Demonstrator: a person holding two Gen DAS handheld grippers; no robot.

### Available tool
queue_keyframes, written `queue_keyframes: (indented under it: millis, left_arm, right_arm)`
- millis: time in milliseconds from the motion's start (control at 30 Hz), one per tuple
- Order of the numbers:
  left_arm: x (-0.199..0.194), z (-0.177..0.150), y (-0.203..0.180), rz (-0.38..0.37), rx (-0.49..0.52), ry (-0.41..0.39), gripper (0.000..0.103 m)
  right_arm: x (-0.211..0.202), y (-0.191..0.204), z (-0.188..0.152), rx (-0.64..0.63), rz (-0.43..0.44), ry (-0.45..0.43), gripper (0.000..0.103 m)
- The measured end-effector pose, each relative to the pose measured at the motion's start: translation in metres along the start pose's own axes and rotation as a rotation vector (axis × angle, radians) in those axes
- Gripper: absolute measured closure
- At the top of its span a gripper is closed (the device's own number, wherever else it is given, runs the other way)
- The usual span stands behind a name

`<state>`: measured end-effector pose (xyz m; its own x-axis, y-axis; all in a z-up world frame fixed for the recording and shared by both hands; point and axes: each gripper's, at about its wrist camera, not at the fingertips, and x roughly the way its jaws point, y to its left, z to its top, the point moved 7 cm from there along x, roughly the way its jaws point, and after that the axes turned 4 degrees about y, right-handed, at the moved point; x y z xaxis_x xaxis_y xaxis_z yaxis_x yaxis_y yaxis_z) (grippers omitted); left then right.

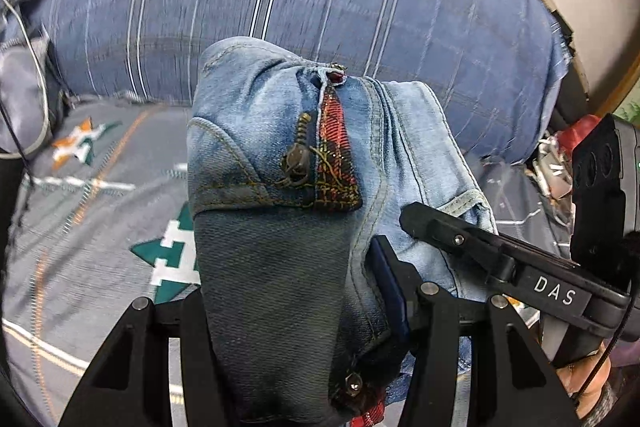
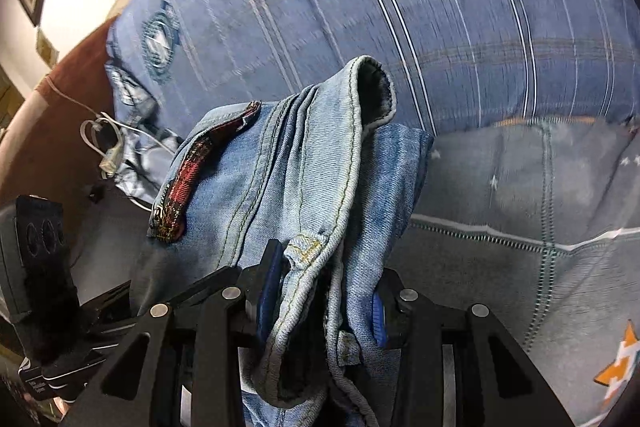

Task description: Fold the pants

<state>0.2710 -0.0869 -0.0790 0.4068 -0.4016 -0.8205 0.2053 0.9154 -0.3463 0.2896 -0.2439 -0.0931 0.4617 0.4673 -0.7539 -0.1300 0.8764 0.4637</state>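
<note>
So the surface here is a bed with a grey cover (image 1: 100, 211), printed with orange and teal star-ish shapes plus white and orange lines. At the back there's a big blue plaid pillow (image 1: 320, 7) with thin white stripes lying on it. A white cable (image 2: 108, 143) sits coiled near the bed's edge in the right wrist view. There's also some red and silver clutter (image 1: 560, 163) at the side, too blurry to tell what it is.

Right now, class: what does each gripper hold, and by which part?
Both hold the jeans. The left gripper clamps bunched denim near the zipper fly; the right gripper clamps the folded waistband by a belt loop.
</note>
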Motion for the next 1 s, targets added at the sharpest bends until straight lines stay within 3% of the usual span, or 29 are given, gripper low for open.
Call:
queue_keyframes:
  millis: [133,300,400,467,533,567,733,900,1000]
  left_arm:
    - [0.028,-0.007,0.009,0.014,-0.001,0.039,0.050]
    - [0.041,-0.015,0.017,0.024,0.026,0.037,0.036]
    - [0.042,-0.022,0.024,-0.015,0.010,0.056,0.030]
    - [0.038,-0.027,0.028,-0.061,-0.010,0.072,0.029]
    - [0.030,-0.029,0.027,-0.098,-0.017,0.085,0.029]
    - [0.024,-0.030,0.025,-0.102,-0.014,0.082,0.029]
    - [0.001,-0.033,0.020,-0.138,0.005,0.071,0.029]
    - [-0.019,-0.035,0.039,-0.171,-0.059,0.028,0.029]
    - [-0.034,-0.031,0.051,-0.132,-0.115,-0.049,0.029]
  right_arm:
    - [0.030,-0.022,-0.008,0.036,0.006,0.034,0.062]
    - [0.047,-0.037,-0.017,0.026,0.007,0.022,0.058]
    - [0.047,-0.042,-0.023,-0.008,-0.031,0.025,0.048]
    - [0.047,-0.047,-0.027,-0.023,-0.056,0.030,0.036]
    - [0.046,-0.054,-0.030,-0.028,-0.079,0.031,0.015]
    - [0.044,-0.057,-0.031,-0.021,-0.078,0.033,0.013]
    - [0.017,-0.039,-0.023,-0.069,-0.083,-0.020,0.013]
    - [-0.030,-0.007,-0.014,-0.165,-0.113,-0.163,0.014]
    - [-0.041,0.012,-0.019,-0.193,-0.055,-0.170,0.033]
